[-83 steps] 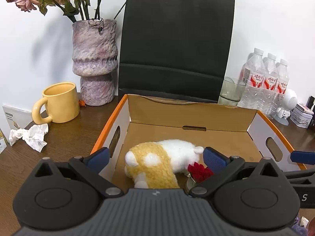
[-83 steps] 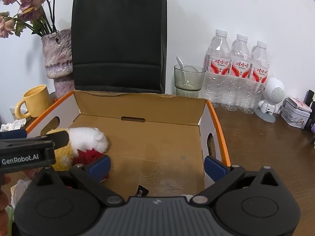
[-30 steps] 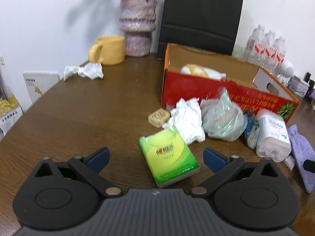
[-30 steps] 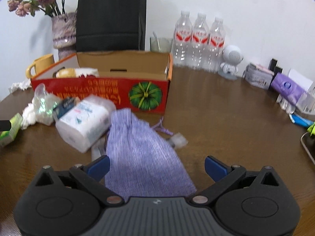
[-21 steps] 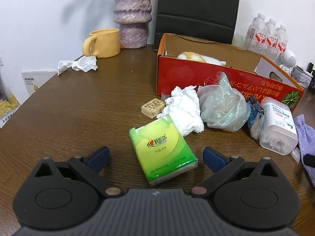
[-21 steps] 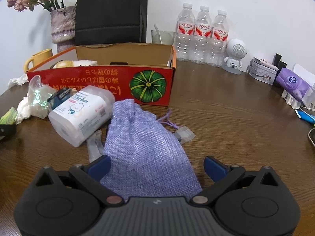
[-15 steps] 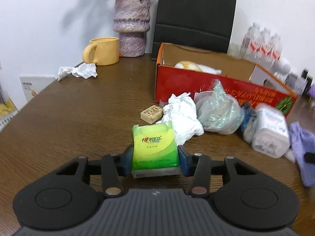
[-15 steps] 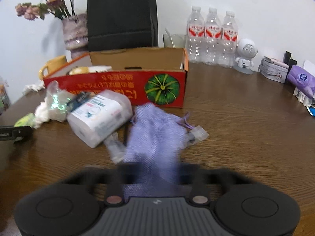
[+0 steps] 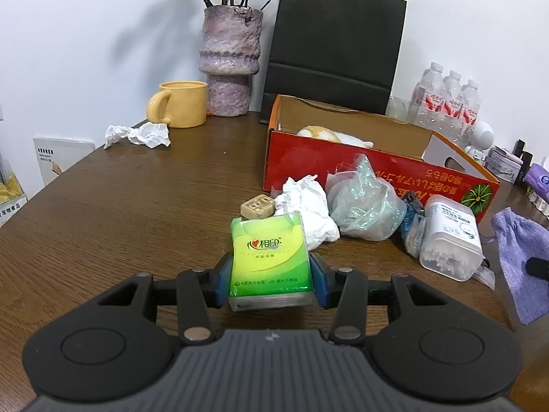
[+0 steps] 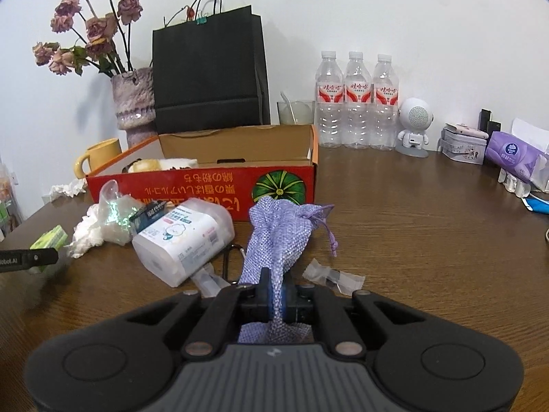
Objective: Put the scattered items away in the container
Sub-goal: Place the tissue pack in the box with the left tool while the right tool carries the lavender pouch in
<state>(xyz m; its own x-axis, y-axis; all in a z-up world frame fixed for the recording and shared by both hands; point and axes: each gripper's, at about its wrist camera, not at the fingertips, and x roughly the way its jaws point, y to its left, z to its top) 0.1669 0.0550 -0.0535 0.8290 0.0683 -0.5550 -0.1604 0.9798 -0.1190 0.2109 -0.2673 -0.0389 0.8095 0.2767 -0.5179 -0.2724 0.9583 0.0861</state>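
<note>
My left gripper [image 9: 271, 279] is shut on a green tissue pack [image 9: 269, 261], its blue pads pressed on both sides. My right gripper [image 10: 276, 297] is shut on a purple drawstring pouch [image 10: 278, 230], pinching the cloth. The red cardboard box [image 9: 374, 168] [image 10: 206, 185] stands open behind the scattered items, with a yellow-and-white plush toy [image 9: 326, 134] inside. In front of it lie crumpled white paper [image 9: 308, 202], a clear plastic bag [image 9: 363, 202], a cotton-swab tub [image 9: 449, 240] [image 10: 185, 237] and a small tan block [image 9: 258, 206].
A yellow mug [image 9: 178, 108], a purple vase [image 9: 230, 61] and a black paper bag [image 9: 333, 48] stand at the back. Three water bottles [image 10: 357, 103], a small white robot figure [image 10: 413, 127] and a purple tissue pack [image 10: 514, 158] stand to the right. Another crumpled paper [image 9: 137, 134] lies near the mug.
Both grippers went from open to shut: the left one closed on the green tissue pack, the right one on the purple pouch, which is now bunched and lifted at its near end.
</note>
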